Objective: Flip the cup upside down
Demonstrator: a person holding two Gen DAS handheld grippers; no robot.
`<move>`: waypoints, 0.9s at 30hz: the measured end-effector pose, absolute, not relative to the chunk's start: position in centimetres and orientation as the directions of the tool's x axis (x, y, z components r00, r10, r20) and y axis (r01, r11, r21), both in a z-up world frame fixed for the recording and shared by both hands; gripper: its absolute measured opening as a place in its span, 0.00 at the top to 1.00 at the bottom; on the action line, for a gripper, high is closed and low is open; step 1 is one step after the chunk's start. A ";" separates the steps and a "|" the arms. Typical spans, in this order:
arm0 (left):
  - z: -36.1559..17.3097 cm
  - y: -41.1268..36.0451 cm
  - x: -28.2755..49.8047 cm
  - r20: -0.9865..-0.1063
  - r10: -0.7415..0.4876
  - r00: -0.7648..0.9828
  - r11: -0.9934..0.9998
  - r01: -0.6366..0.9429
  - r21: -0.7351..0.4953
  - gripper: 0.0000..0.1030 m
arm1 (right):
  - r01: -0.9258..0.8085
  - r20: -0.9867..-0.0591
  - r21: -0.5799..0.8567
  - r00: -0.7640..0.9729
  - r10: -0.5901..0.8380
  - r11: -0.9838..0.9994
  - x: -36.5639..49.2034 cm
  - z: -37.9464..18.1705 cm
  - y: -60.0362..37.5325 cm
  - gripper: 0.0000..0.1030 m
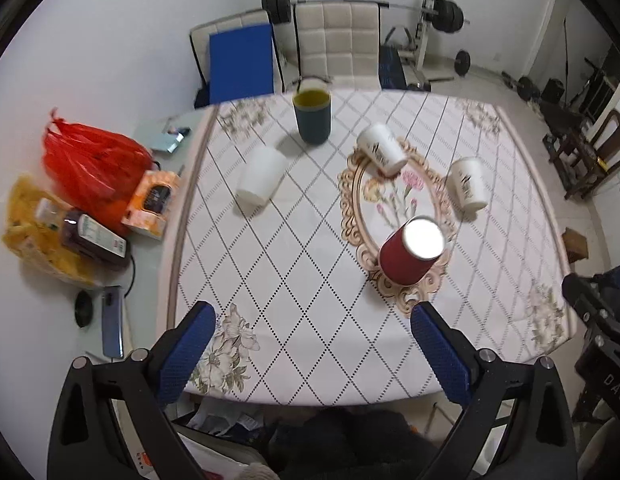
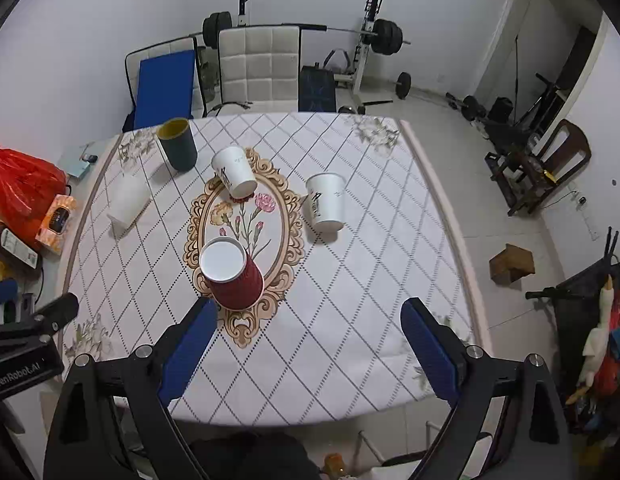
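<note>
A red paper cup (image 1: pixel 410 256) (image 2: pixel 231 276) stands upside down, white base up, on the oval flower print of the tablecloth. Two white printed cups (image 1: pixel 382 150) (image 1: pixel 468 188) and a plain white cup (image 1: pixel 259 176) also stand base up. A dark blue cup (image 1: pixel 312 116) (image 2: pixel 177 144) with a yellow inside stands upright at the back. My left gripper (image 1: pixel 314 344) is open and empty above the table's near edge. My right gripper (image 2: pixel 310 340) is open and empty, its left finger (image 2: pixel 189 344) just in front of the red cup.
The table (image 2: pixel 390 280) has a diamond-print cloth. A side surface on the left holds a red bag (image 1: pixel 93 160), a bottle (image 1: pixel 93 236), an orange box (image 1: pixel 151 204) and a phone (image 1: pixel 111 320). A chair (image 1: pixel 338 44) and weights stand behind.
</note>
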State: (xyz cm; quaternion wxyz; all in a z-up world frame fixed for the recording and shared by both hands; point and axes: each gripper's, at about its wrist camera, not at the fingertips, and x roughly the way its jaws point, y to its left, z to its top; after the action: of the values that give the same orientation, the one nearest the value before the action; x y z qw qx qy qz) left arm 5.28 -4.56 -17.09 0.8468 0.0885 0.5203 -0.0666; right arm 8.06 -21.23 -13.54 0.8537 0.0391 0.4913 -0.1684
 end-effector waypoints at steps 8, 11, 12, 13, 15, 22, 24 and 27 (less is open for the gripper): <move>-9.0 -4.0 0.1 -0.830 -0.020 0.558 0.987 0.146 0.074 0.03 | 0.294 -0.799 -0.050 0.562 -0.214 0.955 2.6 -4.1 -20.8 0.06; -7.2 -3.7 -1.3 -0.820 -0.040 0.570 0.989 0.138 0.047 0.03 | 0.277 -0.772 -0.045 0.600 -0.210 0.960 1.0 -1.2 -20.6 0.04; -6.8 -3.7 -1.8 -0.818 -0.045 0.573 0.990 0.137 0.041 0.03 | 0.270 -0.766 -0.043 0.610 -0.205 0.962 0.5 -0.4 -20.4 0.04; -6.4 -3.7 -2.2 -0.815 -0.049 0.577 0.990 0.136 0.037 0.03 | 0.264 -0.760 -0.044 0.618 -0.204 0.964 0.1 0.4 -20.3 0.04; -5.8 -3.7 -3.0 -0.813 -0.055 0.580 0.990 0.139 0.032 0.03 | 0.259 -0.750 -0.045 0.630 -0.204 0.965 -0.8 1.6 -20.1 0.04; -4.1 -4.3 -5.5 -0.802 -0.074 0.593 0.988 0.153 0.022 0.03 | 0.241 -0.751 -0.025 0.636 -0.177 0.970 -2.9 3.6 -19.8 0.04; -3.8 -4.5 -5.9 -0.799 -0.080 0.596 0.988 0.154 0.016 0.03 | 0.239 -0.747 -0.022 0.641 -0.175 0.971 -3.5 4.0 -19.9 0.04; -3.5 -4.6 -6.3 -0.792 -0.070 0.606 0.989 0.145 0.023 0.03 | 0.237 -0.743 -0.014 0.648 -0.169 0.971 -4.2 4.6 -20.2 0.04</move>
State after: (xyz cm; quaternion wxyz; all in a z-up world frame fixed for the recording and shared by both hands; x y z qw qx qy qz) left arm -6.29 -4.62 -3.49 0.8952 0.0425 0.4396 -0.0602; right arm -4.17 -20.19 4.55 0.9067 0.0424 0.4044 -0.1119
